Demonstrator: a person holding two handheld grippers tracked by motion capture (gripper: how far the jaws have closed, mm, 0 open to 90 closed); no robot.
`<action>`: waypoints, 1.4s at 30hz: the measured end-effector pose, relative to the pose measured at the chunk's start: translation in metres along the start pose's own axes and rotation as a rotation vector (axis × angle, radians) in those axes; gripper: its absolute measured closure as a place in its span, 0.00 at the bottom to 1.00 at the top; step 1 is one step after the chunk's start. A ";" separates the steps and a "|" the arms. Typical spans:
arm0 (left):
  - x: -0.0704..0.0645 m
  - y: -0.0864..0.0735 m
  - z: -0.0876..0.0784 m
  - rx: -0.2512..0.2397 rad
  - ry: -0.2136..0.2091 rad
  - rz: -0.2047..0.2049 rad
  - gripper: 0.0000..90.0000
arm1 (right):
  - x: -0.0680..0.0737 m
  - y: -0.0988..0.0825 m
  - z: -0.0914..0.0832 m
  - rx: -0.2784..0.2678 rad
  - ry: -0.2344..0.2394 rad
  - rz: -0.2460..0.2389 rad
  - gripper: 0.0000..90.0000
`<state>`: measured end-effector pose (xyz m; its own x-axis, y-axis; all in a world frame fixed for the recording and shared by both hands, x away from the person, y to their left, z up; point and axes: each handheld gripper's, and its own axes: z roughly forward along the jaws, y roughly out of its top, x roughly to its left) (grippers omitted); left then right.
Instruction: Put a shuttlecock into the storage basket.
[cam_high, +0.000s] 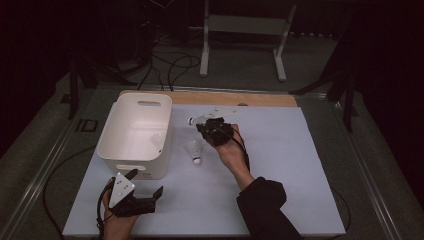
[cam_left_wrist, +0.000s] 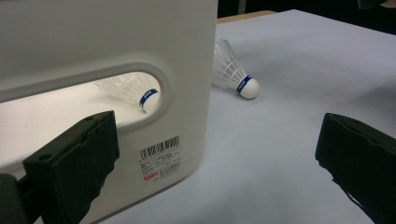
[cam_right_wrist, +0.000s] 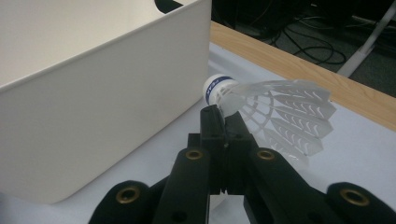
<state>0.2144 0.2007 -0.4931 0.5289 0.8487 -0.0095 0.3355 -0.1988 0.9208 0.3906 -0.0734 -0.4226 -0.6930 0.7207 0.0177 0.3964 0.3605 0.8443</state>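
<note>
The step in hand looks like carrying a shuttlecock to the bin: the right gripper (cam_high: 209, 123), at the centre of the high view, has its jaws pressed together on the white plastic shuttlecock with a blue band round its cork (cam_right_wrist: 261, 109), pinching the skirt just behind the cork and holding it off the pale blue worktop (cam_high: 280, 165), just right of the white rectangular plastic bin with slot handles (cam_high: 120, 150). The next move, as I judge it, calls for lifting the shuttlecock over the bin's near rim and only then parting the jaws, since the skirt is light and could catch on the wall. A second white shuttlecock (cam_high: 194, 151) lies on the worktop between the bin and the right hand, cork toward the lower edge of the frame, awaiting its turn. The left gripper (cam_high: 145, 192), at the lower left of the high view, waits beside the bin's short wall with its jaws wide apart and nothing between them. The left gripper view adds what the high view barely hints at: through the handle slot a third shuttlecock (cam_left_wrist: 135, 91) already lies inside the bin, and a barcode label (cam_left_wrist: 159, 157) sits on the wall. The right gripper view alone shows exactly where the jaws bite the skirt
</note>
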 end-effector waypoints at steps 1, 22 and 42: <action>0.000 0.000 0.000 0.000 0.000 0.000 0.00 | 0.000 0.000 0.000 -0.001 0.001 -0.001 0.99; 0.000 0.000 0.000 -0.001 0.000 -0.001 0.00 | 0.004 0.002 -0.004 -0.011 0.007 -0.009 0.99; 0.000 0.000 0.000 -0.003 0.000 -0.002 0.00 | 0.010 0.005 -0.009 -0.033 0.019 -0.021 0.99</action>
<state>0.2142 0.2003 -0.4931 0.5278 0.8493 -0.0116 0.3342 -0.1951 0.9221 0.3803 -0.0698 -0.4134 -0.7125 0.7016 0.0096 0.3617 0.3556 0.8618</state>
